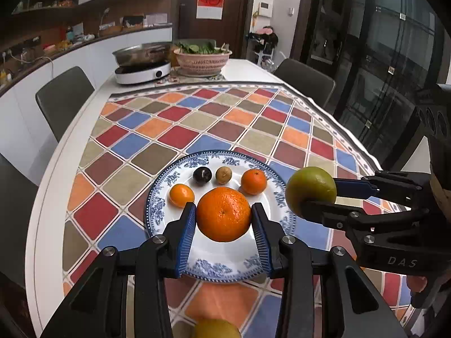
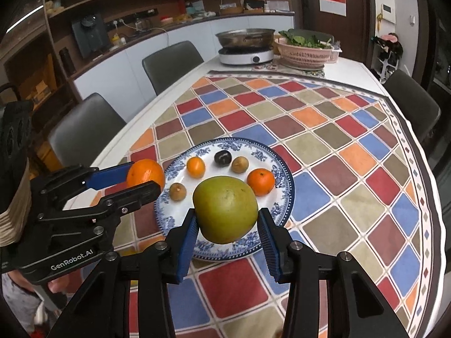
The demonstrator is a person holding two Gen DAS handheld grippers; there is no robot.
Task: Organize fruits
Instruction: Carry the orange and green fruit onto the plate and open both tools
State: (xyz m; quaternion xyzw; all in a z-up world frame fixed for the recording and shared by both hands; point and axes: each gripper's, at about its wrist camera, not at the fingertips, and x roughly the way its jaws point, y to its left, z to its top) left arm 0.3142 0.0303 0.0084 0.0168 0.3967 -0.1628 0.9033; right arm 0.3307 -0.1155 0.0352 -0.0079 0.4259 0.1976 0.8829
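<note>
My left gripper [image 1: 224,208] is shut on a large orange [image 1: 222,219] and holds it above the near part of a blue-and-white plate [image 1: 214,257]. My right gripper [image 2: 227,214] is shut on a big green fruit [image 2: 225,205], which hangs over the plate's [image 2: 284,174] near rim. On the plate lie two small oranges [image 2: 196,166] [image 2: 260,181], a dark fruit [image 2: 222,158] and two small brown fruits [image 2: 240,164] [image 2: 177,191]. In the left wrist view the green fruit [image 1: 307,188] hovers just past the plate's right rim.
A chequered cloth [image 2: 338,146] covers the table. A cooker with a pan [image 2: 246,53] and a pink basket of greens [image 2: 305,52] stand at the far end. Chairs [image 2: 172,62] line both sides. A yellow fruit [image 1: 215,329] lies near the front edge.
</note>
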